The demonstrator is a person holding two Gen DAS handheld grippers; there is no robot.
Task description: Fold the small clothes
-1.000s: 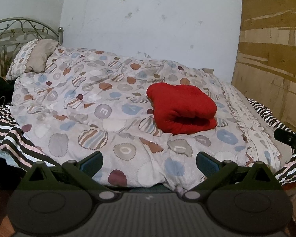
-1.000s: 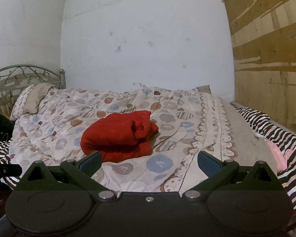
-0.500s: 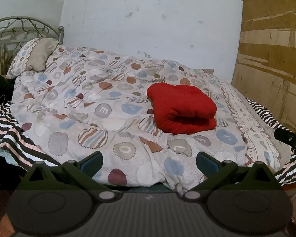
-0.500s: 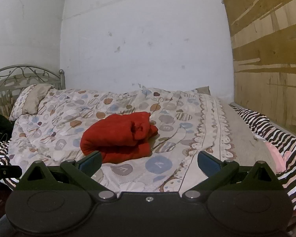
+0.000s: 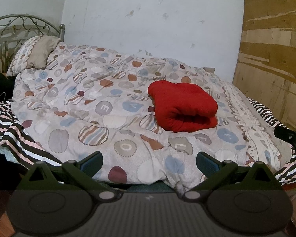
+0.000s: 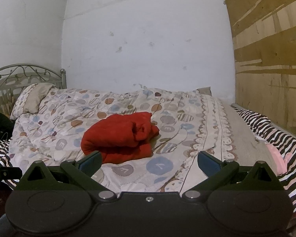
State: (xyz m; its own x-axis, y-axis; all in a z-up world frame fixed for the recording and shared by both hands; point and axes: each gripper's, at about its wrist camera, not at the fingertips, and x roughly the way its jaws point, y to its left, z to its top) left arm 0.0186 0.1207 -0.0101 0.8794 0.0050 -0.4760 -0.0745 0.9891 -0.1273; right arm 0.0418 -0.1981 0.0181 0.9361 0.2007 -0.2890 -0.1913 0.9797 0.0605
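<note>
Resting folded on the patterned quilt (image 5: 112, 122), nearer its frilled edge than the pillow (image 5: 36, 54), the red garment (image 5: 184, 106) is left untouched while the left gripper (image 5: 149, 161) and right gripper (image 6: 149, 160) are held wide apart.

Red garment (image 5: 182, 104): thick, fuzzy fleece-like cloth, matt. Quilt (image 5: 100, 106): soft printed cloth, puffy and creased, dull finish. Striped sheet (image 6: 270, 130): thin woven cloth. Pillow (image 5: 36, 54): matt cloth with a printed frilly border. Headboard (image 6: 27, 73): wrought metal, faint satin sheen. Wall (image 6: 148, 39): painted plaster, matt, scuffed. Side panel (image 5: 274, 49): bare rough plywood. Left hand-held gripper (image 5: 149, 161): matt black plastic, blue rubbery pads (image 5: 92, 163); same on right hand-held gripper (image 6: 149, 160).
</note>
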